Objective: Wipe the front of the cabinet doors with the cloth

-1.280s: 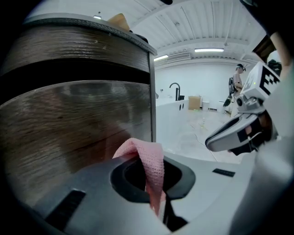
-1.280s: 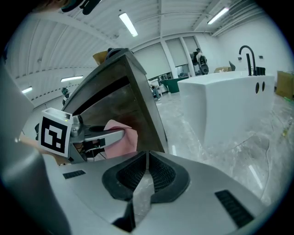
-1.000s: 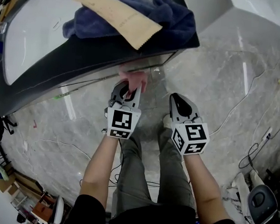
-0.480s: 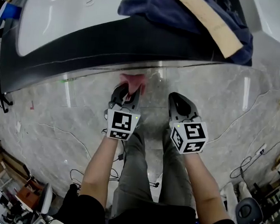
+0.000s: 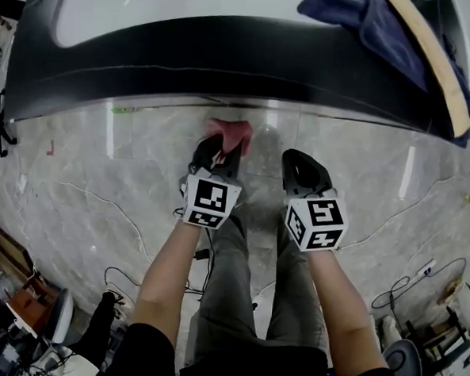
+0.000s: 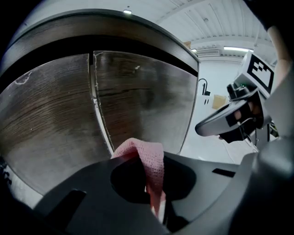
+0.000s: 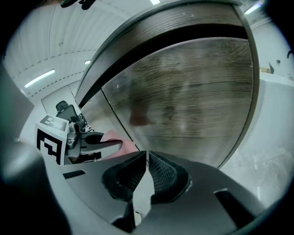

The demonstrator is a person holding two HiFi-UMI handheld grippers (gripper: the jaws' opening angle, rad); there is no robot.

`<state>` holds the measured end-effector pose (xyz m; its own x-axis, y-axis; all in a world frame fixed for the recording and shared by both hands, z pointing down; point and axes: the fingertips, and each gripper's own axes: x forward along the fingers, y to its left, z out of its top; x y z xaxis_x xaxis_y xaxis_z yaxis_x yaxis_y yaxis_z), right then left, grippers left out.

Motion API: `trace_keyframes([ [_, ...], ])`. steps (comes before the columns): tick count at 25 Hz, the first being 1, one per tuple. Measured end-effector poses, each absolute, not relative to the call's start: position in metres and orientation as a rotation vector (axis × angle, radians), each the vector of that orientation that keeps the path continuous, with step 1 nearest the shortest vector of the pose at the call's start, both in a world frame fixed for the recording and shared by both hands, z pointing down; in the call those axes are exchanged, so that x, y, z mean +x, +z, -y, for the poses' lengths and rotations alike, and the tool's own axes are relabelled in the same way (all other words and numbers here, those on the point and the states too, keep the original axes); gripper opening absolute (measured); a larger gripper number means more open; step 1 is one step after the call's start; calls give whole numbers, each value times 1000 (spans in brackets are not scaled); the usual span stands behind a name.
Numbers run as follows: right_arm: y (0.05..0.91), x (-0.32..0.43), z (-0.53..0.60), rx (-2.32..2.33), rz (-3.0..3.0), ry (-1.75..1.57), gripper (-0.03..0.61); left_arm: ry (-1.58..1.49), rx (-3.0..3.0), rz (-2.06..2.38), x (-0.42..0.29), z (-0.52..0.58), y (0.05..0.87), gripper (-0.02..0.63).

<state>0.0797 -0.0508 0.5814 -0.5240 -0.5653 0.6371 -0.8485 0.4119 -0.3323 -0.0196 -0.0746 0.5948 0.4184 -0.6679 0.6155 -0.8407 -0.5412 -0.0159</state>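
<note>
Left gripper view: left gripper (image 6: 155, 195) is clamped on pink cloth (image 6: 142, 153), w/ a fold sticking out ahead so cloth, not jaws, meets the cabinet door (image 6: 142, 96); contact unclear. Right gripper (image 7: 146, 170) is closed on nothing, just beside, prob. out of the way.

Head looks down; gripper views face cabinet doors (image 6: 138, 101)

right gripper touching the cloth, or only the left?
Apart. The right gripper view shows the right gripper shut on nothing, the pink cloth off to its side, pinched by the left gripper.
</note>
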Motion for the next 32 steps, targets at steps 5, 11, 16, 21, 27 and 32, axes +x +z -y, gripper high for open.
trace_keyframes([
  [5,586,57,58,1145,2253,862,43,842,2389,1307,-30,85,604,12],
  [11,590,51,60,1120,2255,850,43,878,2451,1246,-21,100,616,12],
  [16,591,65,58,1125,2254,852,43,884,2457,1224,-8,107,624,12],
  [21,593,85,58,1164,2240,871,43,892,2473,1209,10,118,625,12],
  [27,596,119,53,1223,2214,900,43,896,2508,1180,43,128,622,12],
  [32,598,150,53,1283,2192,926,43,917,2547,1126,76,129,623,12],
])
